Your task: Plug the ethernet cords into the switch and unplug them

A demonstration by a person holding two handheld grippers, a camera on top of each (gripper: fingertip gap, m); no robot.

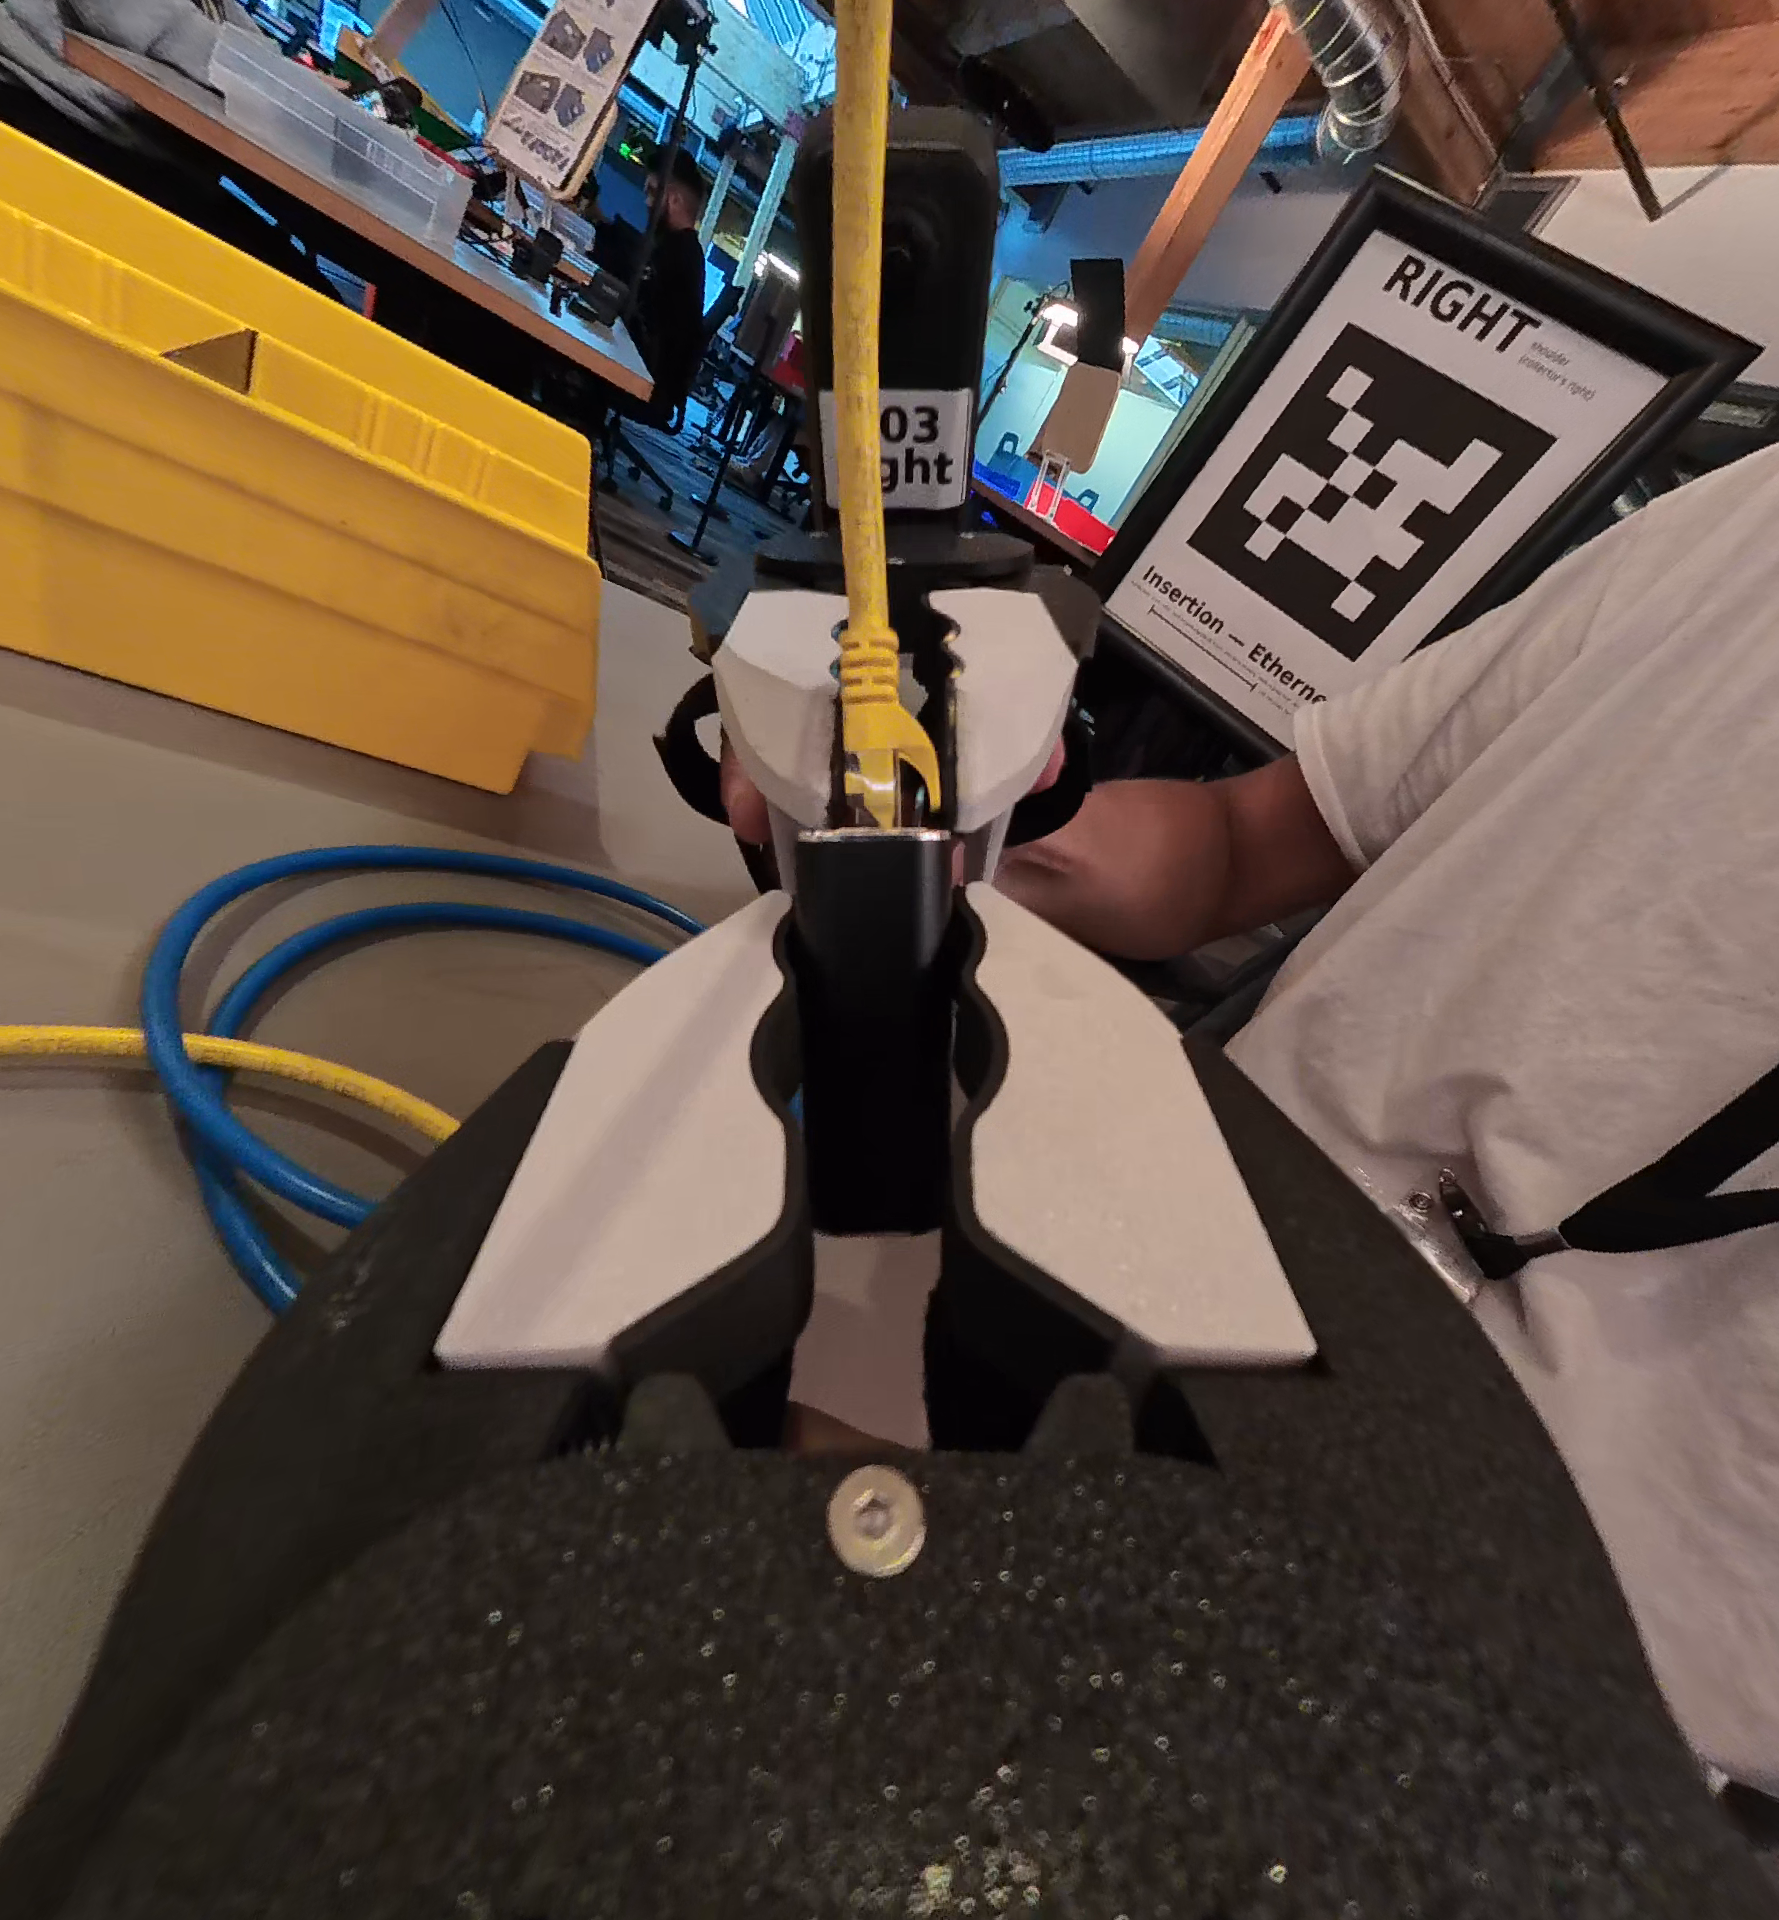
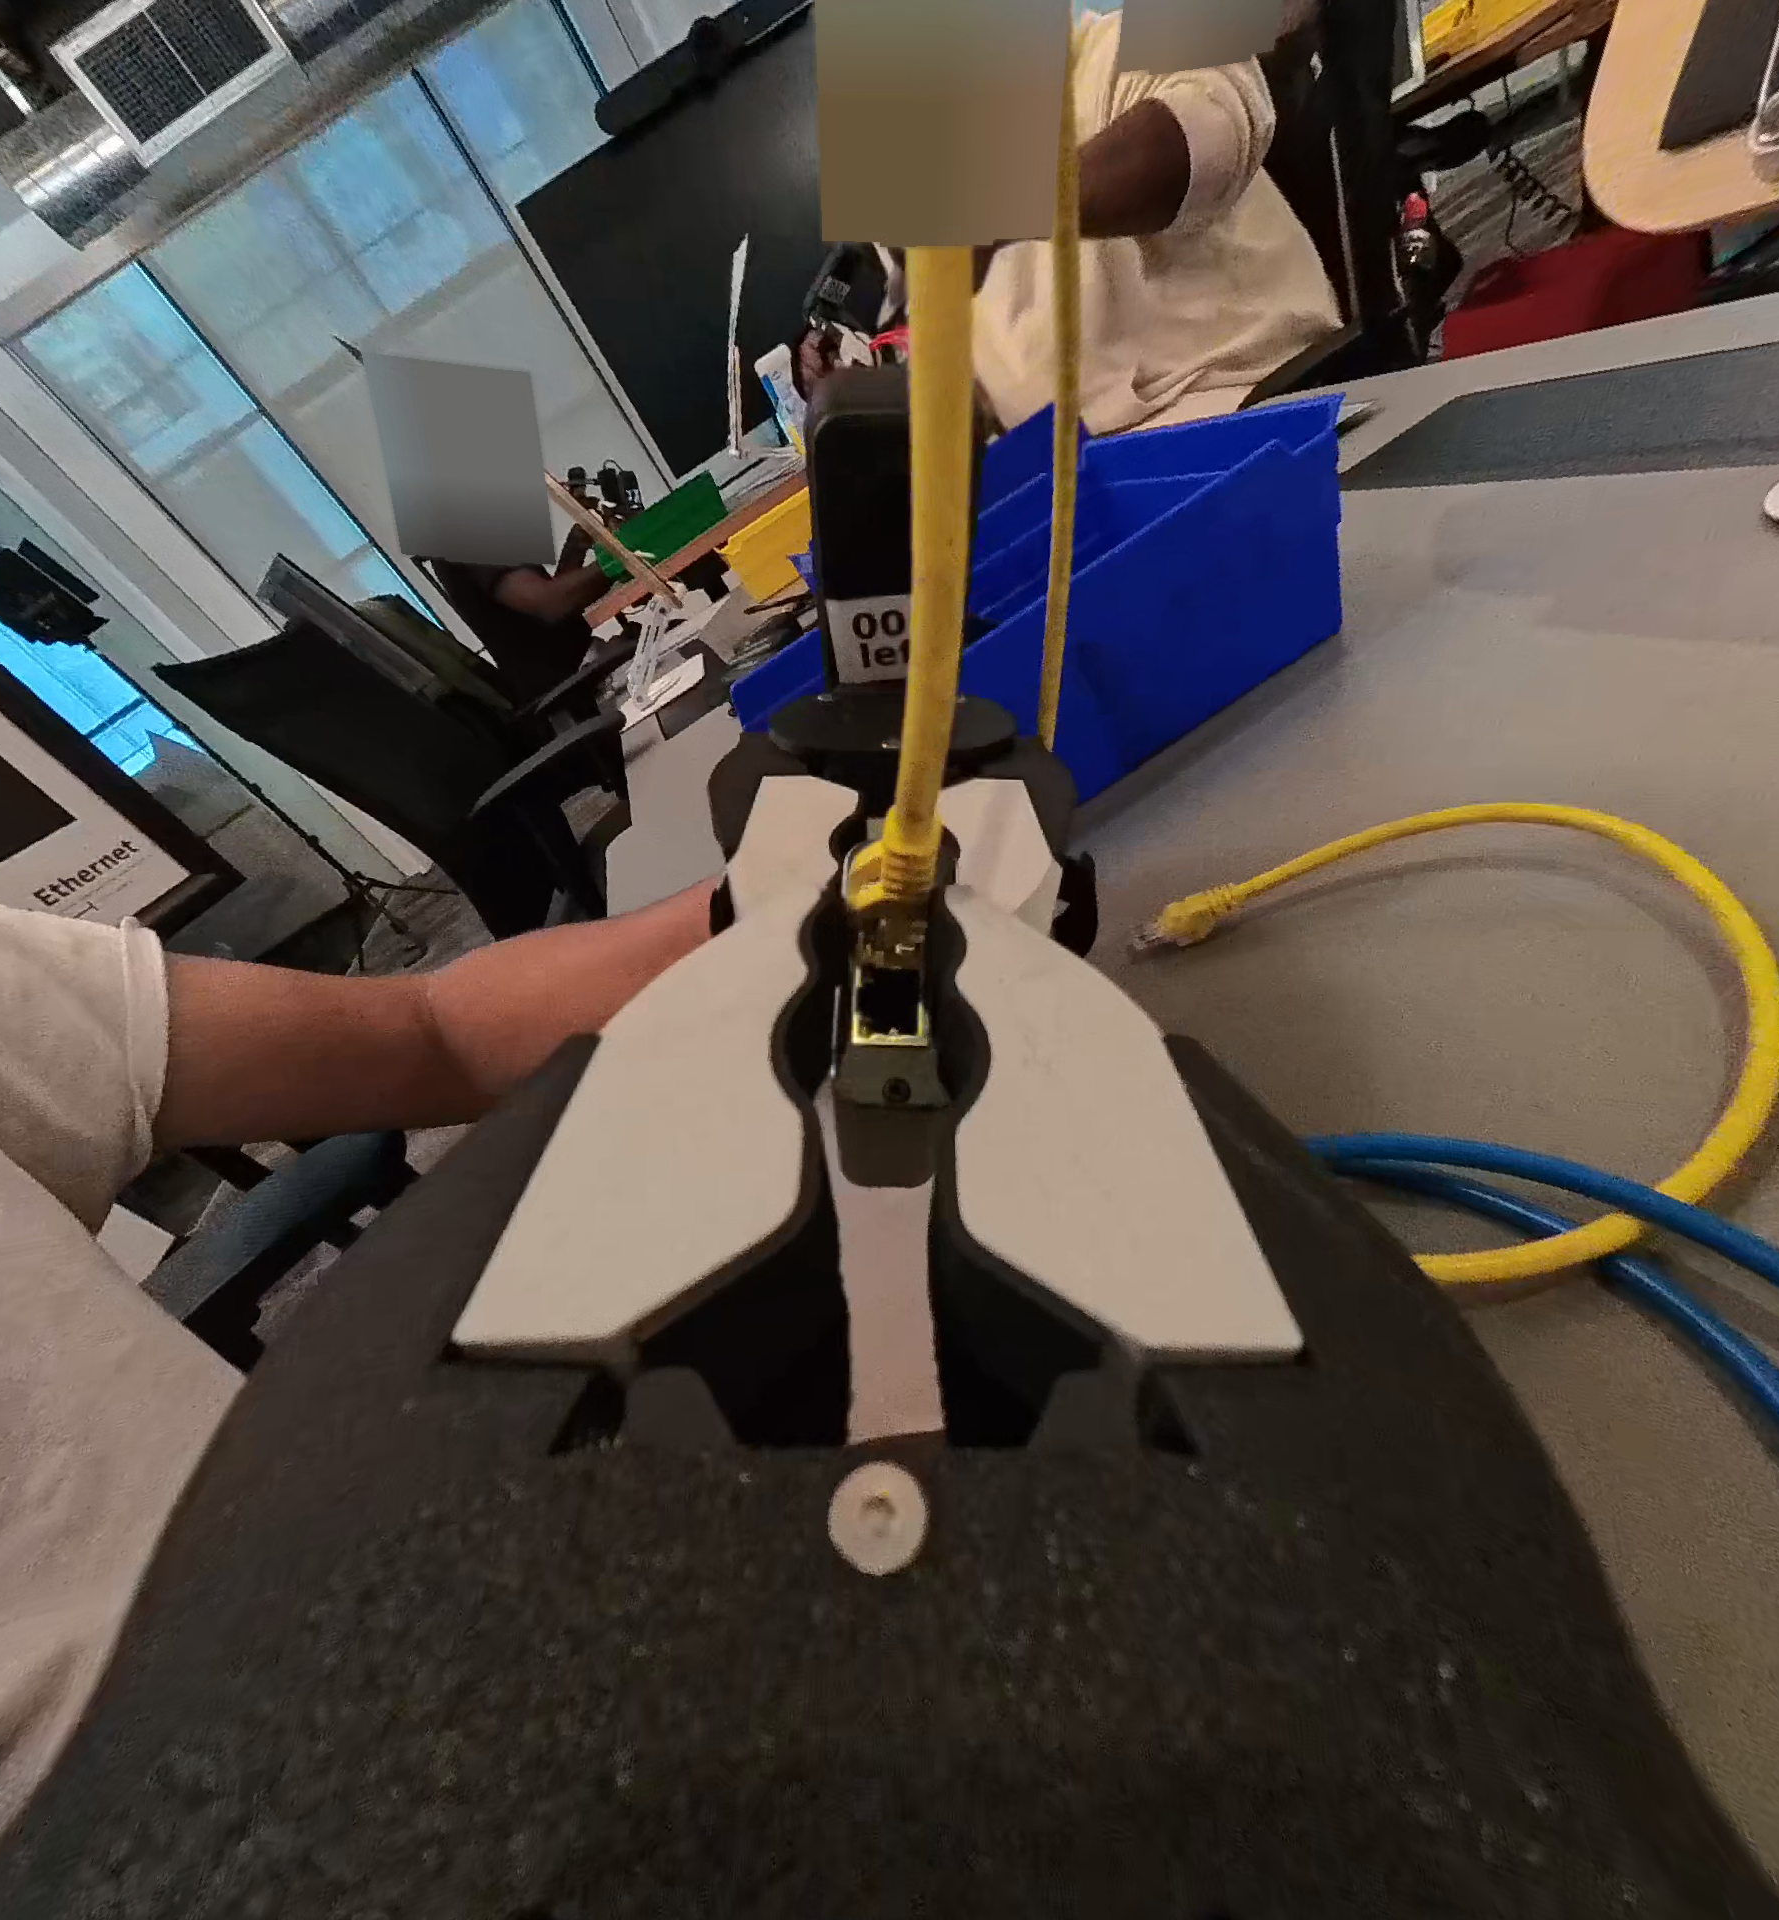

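My left gripper [image 1: 874, 914] is shut on a small black switch [image 1: 869, 1039] and holds it off the table. My right gripper [image 1: 880, 800] faces it and is shut on the plug [image 1: 874, 758] of a yellow ethernet cord [image 1: 859, 312], which sits at the switch's port edge. In the right wrist view my right gripper [image 2: 890, 914] pinches that plug [image 2: 900, 904] in one port of the switch [image 2: 885, 1122]. An empty port [image 2: 887, 1003] shows beside it. The left gripper [image 2: 890, 883] is behind. The cord's other plug [image 2: 1186, 920] lies free on the table.
A coiled blue cord [image 1: 199, 1039] lies on the grey table [image 2: 1487, 675] under the yellow cord, and also shows in the right wrist view [image 2: 1591, 1195]. A yellow bin [image 1: 241, 468], a blue bin [image 2: 1176, 582] and a framed marker sign [image 1: 1384, 447] stand around. My left and right fingertips are right by each other.
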